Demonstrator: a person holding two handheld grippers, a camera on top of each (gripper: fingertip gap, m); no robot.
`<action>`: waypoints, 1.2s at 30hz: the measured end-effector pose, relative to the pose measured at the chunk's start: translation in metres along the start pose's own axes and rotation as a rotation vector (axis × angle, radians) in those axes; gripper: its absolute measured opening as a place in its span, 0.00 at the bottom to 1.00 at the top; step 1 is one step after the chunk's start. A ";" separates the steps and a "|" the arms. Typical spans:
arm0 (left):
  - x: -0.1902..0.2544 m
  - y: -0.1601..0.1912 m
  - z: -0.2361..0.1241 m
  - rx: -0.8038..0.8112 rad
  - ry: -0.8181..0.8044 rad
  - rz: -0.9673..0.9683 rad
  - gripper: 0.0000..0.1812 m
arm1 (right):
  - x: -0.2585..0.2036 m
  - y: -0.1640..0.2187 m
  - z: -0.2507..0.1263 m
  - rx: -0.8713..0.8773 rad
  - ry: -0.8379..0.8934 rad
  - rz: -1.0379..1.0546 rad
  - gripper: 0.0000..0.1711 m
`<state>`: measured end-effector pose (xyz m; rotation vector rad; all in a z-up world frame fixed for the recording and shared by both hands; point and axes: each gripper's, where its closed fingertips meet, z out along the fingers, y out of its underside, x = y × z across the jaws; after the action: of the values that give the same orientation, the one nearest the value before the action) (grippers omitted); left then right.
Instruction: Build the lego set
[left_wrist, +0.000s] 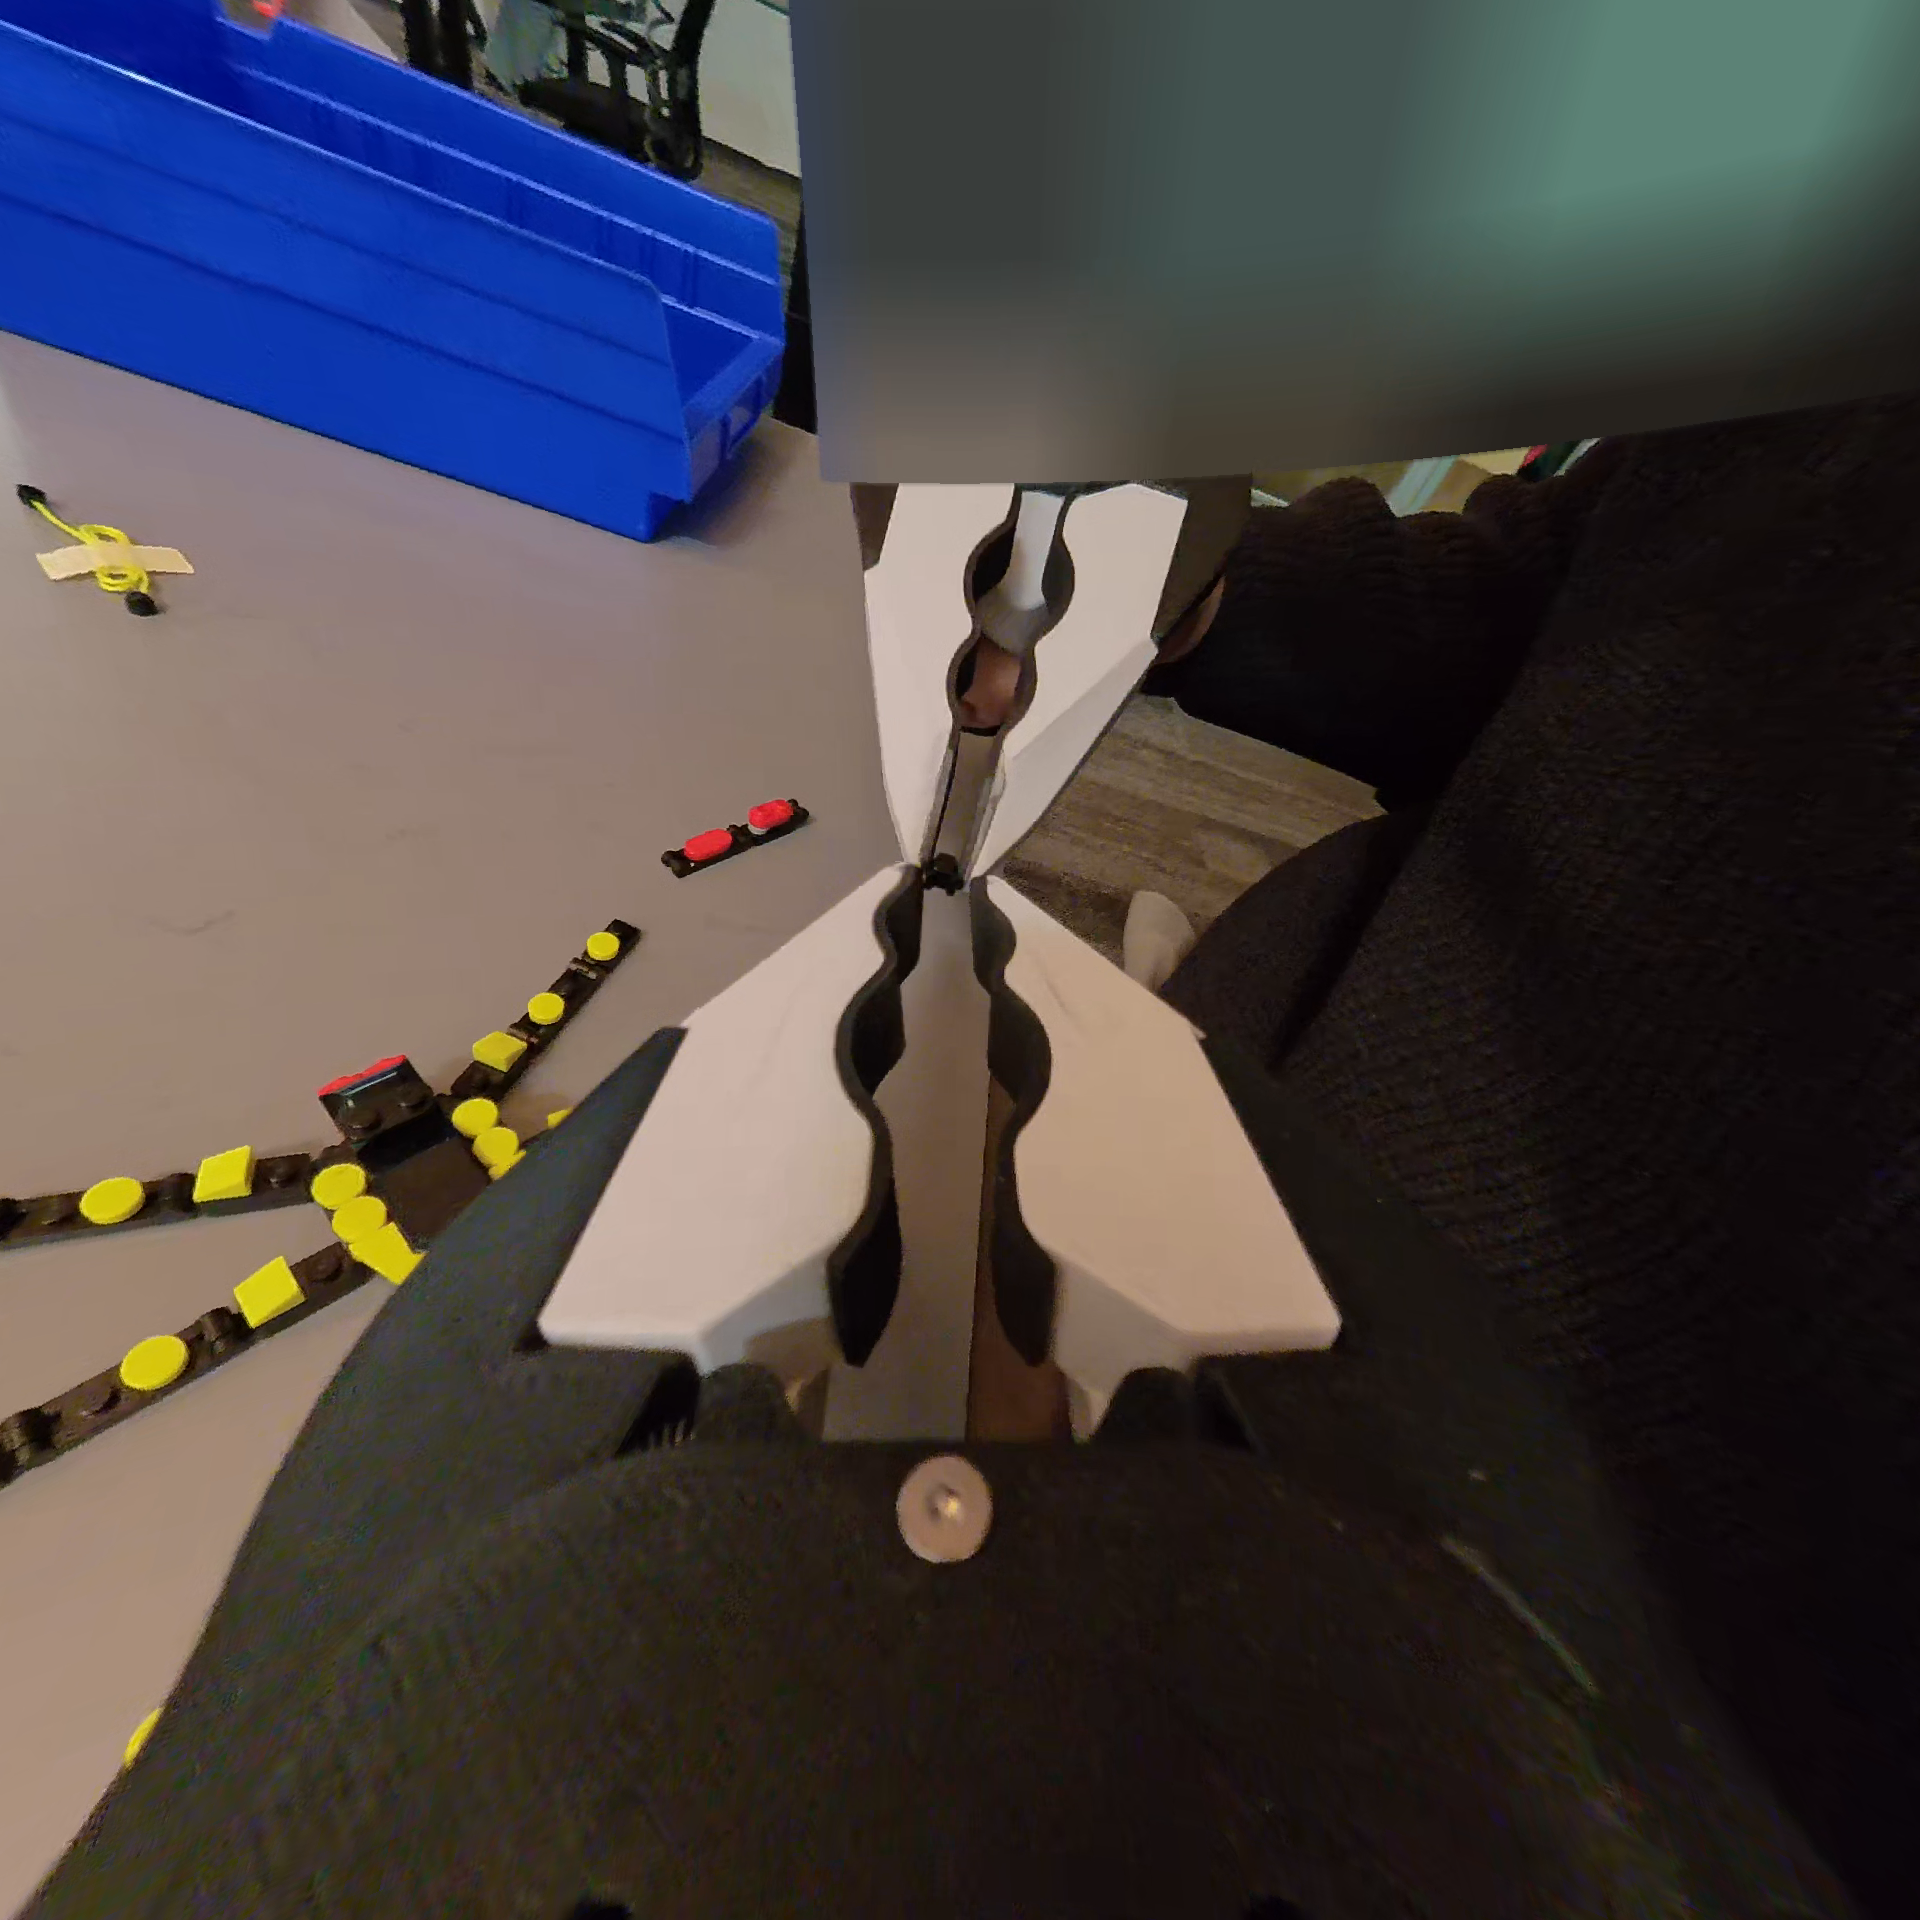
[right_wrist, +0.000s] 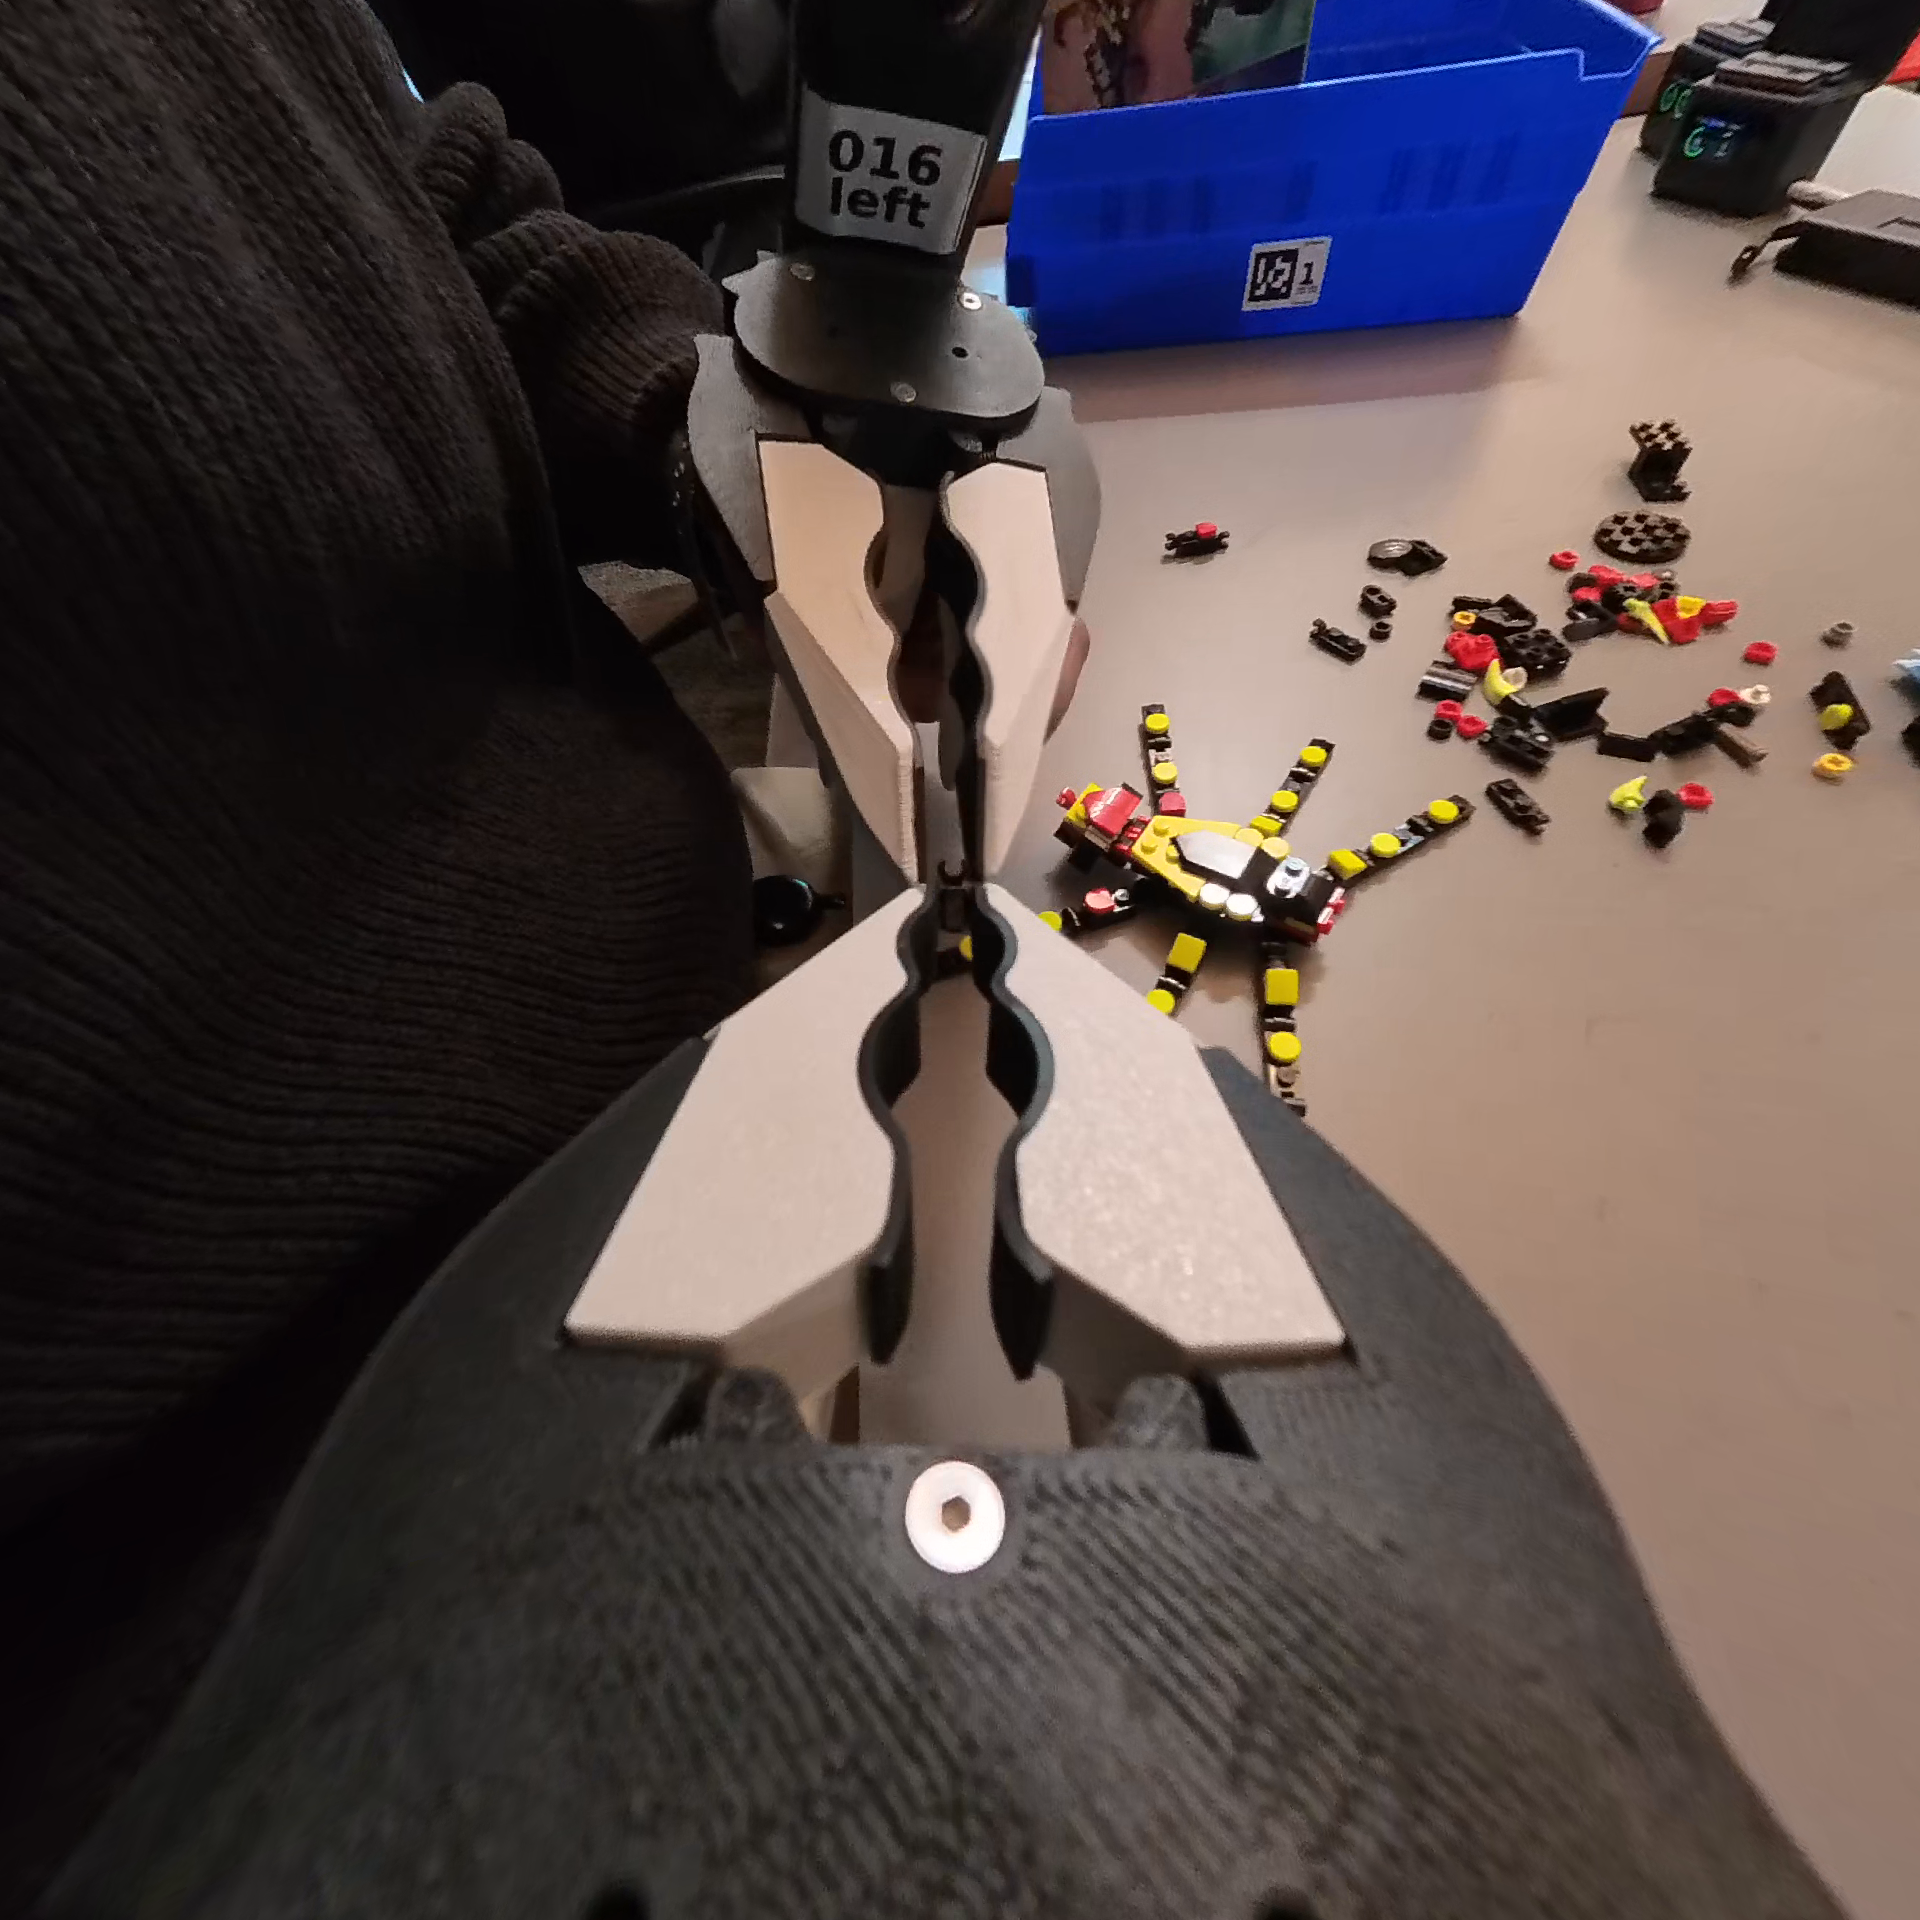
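Note:
My left gripper (left_wrist: 940, 881) and my right gripper (right_wrist: 951, 896) meet tip to tip in the air by the table's near edge. Both are shut on one small black lego piece (left_wrist: 943, 871), which also shows in the right wrist view (right_wrist: 951, 881). In the left wrist view the right gripper (left_wrist: 951, 847) comes in from above. In the right wrist view the left gripper (right_wrist: 951, 854) does the same. The spider-like black, yellow and red lego model (right_wrist: 1205, 857) lies on the table, apart from both grippers. Its studded legs show in the left wrist view (left_wrist: 249, 1184).
A blue bin (left_wrist: 364, 270) (right_wrist: 1351, 177) stands at the back. A short black strip with red pieces (left_wrist: 736, 833) (right_wrist: 1195, 538) lies alone. Several loose black, red and yellow pieces (right_wrist: 1610, 665) are scattered right. A taped yellow cord (left_wrist: 104, 556) lies left. A black knitted sleeve (right_wrist: 312, 727) is close by. My two grippers' fingertips are within a few centimetres of each other.

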<state>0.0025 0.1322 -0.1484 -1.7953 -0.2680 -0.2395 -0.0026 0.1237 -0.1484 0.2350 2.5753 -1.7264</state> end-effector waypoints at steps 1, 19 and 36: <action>0.000 0.000 0.000 0.001 0.001 0.001 0.04 | 0.000 0.000 0.000 0.002 -0.005 0.003 0.02; -0.038 -0.015 -0.009 0.189 0.076 -0.658 0.02 | 0.032 -0.005 -0.003 -0.149 0.431 -0.505 0.09; -0.034 -0.012 -0.005 0.181 0.144 -0.765 0.02 | 0.032 -0.004 0.003 -0.141 0.415 -0.511 0.02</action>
<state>-0.0338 0.1283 -0.1469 -1.4185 -0.8414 -0.8508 -0.0349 0.1233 -0.1493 -0.0946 3.2754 -1.7701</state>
